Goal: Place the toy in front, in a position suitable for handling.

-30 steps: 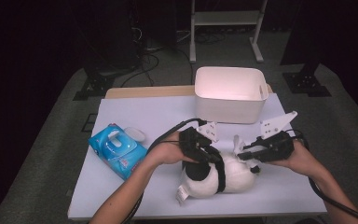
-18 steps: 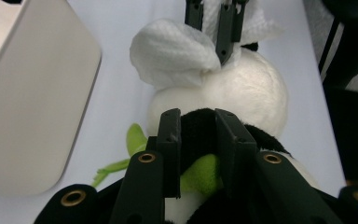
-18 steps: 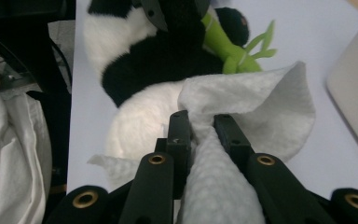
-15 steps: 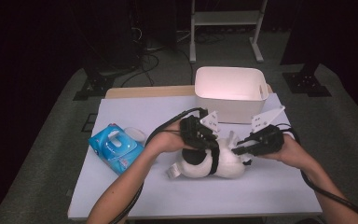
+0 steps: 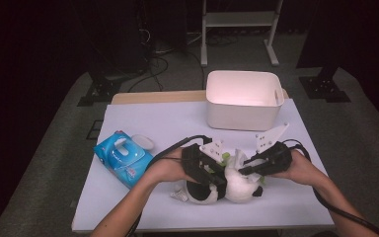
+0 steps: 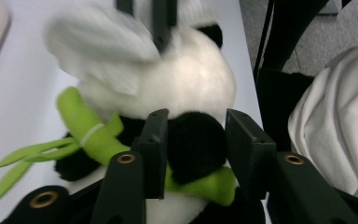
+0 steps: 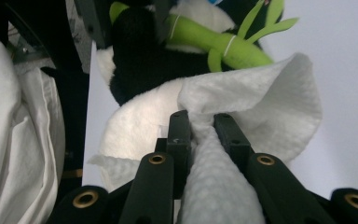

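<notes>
Pinching a white wipe against the panda — right gripper; left gripper just loosened, straddling its black limb.

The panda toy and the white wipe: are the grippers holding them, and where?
The right gripper pinches the wipe by a bunched fold. The left gripper's jaws straddle the panda's black limb, just opened.

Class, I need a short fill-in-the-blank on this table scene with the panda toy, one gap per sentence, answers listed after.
1. The right gripper pinches a white ____ against the plush panda.
2. The left gripper has the panda's ____ arm between its jaws.
3. The white bin stands at the table's ____ edge.
4. The blue wipes pack lies to the panda's ____ in the high view.

Missing words: wipe; black; far; left
</notes>
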Available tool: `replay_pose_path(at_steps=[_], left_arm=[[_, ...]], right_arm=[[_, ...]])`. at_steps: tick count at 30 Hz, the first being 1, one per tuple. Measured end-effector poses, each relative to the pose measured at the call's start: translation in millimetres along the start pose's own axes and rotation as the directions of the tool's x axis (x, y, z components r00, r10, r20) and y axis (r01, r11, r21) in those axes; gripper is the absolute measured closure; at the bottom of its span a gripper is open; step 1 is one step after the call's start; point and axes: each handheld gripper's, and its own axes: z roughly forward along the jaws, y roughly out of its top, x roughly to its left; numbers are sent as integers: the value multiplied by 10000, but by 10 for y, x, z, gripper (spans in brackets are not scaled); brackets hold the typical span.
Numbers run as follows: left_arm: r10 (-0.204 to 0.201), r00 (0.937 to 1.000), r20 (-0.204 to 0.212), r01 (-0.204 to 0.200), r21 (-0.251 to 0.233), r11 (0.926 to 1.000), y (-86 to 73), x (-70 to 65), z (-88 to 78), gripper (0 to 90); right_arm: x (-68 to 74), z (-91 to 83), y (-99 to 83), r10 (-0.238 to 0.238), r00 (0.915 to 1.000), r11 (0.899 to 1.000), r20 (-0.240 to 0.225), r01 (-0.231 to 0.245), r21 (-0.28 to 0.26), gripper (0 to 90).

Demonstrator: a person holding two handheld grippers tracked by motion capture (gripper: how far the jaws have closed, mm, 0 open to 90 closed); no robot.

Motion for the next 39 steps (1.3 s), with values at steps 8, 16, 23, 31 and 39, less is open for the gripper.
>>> replay_pose_path(at_steps=[8,16,23,31,39], left_arm=[[-426,9926,-1139,480,454,9978,33,144,124,529],[-419,9903,-1326,538,873,9947,39,176,406,510],[-227,9961,-850,267,469,9985,30,101,374,588],[-79,9974,-720,113,465,9989,40,37,363,562],[-60,9971,-755,91,414,9991,31,2,354,547]], right_arm=[[199,-36,-109,-211,9992,9997,-326,206,-156,775],[188,-145,-323,250,9996,9995,153,-247,-191,774],[143,-273,-663,1075,9884,9942,1076,-1074,-69,771],[81,-424,-1269,2480,9457,9671,2102,-2545,39,725],[130,-602,-1446,2986,9266,9540,2288,-2966,-438,587]])
